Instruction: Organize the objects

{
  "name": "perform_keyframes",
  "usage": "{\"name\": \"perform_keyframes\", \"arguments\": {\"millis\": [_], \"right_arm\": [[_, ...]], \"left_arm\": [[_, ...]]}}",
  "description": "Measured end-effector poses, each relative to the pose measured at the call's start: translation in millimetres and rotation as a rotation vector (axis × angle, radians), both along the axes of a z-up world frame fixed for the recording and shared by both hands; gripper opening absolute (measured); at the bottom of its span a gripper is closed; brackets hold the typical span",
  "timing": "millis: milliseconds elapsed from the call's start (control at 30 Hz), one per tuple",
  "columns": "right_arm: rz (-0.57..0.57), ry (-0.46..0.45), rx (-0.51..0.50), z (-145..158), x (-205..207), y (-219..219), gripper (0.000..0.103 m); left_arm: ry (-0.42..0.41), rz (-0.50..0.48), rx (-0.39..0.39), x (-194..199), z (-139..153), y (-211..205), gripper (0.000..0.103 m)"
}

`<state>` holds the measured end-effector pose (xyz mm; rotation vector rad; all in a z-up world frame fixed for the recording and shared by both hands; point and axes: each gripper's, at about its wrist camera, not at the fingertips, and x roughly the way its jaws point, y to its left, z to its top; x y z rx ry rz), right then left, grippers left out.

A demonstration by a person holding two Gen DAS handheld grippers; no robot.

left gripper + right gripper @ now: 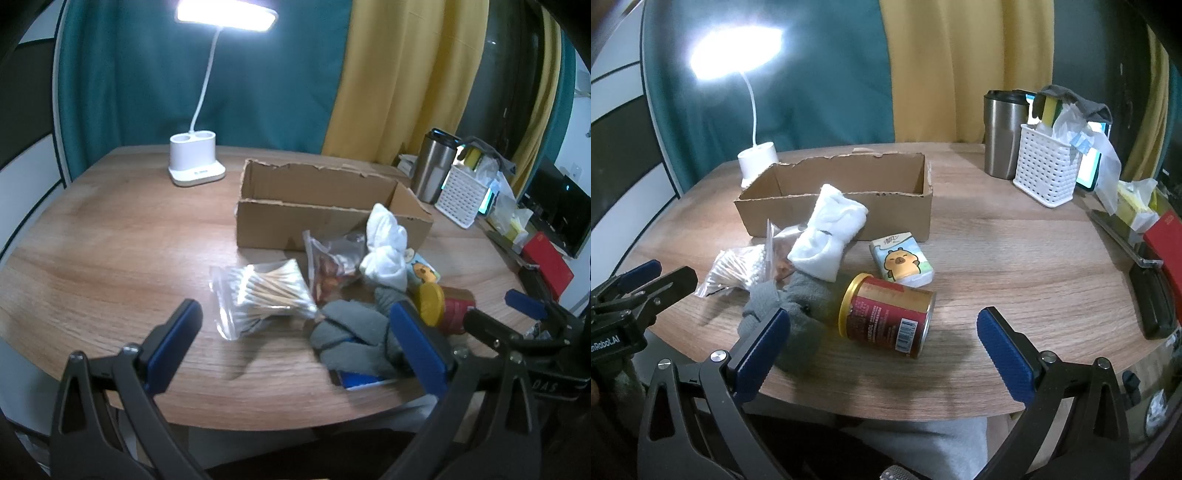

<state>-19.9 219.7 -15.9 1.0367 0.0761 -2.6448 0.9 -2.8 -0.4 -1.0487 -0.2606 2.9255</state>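
An open cardboard box [314, 221] [849, 177] stands mid-table. In front of it lie a bag of cotton swabs [258, 291] [735, 267], a bag of red snacks [332, 269], rolled white socks [386, 251] [827, 236], grey socks [354, 336] [798, 299], a tissue pack with a cartoon animal [901, 260] and a red can on its side with a gold lid [886, 315] [443, 306]. My left gripper [295, 347] is open, just short of the swabs and grey socks. My right gripper [882, 347] is open, just short of the can.
A lit white desk lamp [195, 158] [757, 158] stands behind the box. At the right are a steel tumbler [1003, 136], a white basket [1047, 170], a red box [1165, 240] and black items near the table edge. Curtains hang behind.
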Motion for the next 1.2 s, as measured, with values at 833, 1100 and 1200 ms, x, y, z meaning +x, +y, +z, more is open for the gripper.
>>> {"name": "perform_keyframes", "arguments": {"millis": [833,1100,1200], "right_arm": [[0.009,-0.007,0.001,-1.8,-0.3,1.0,0.103],[0.018,-0.011,0.003,-2.1,1.0,-1.9,0.103],[0.017,-0.011,0.004,-2.0,1.1,-1.9,0.103]], "left_arm": [[0.001,0.002,0.005,-0.1,1.1,1.4,0.103],[0.002,0.003,0.006,1.0,1.3,2.0,0.103],[0.003,0.004,0.005,1.0,1.3,1.9,0.103]]}}
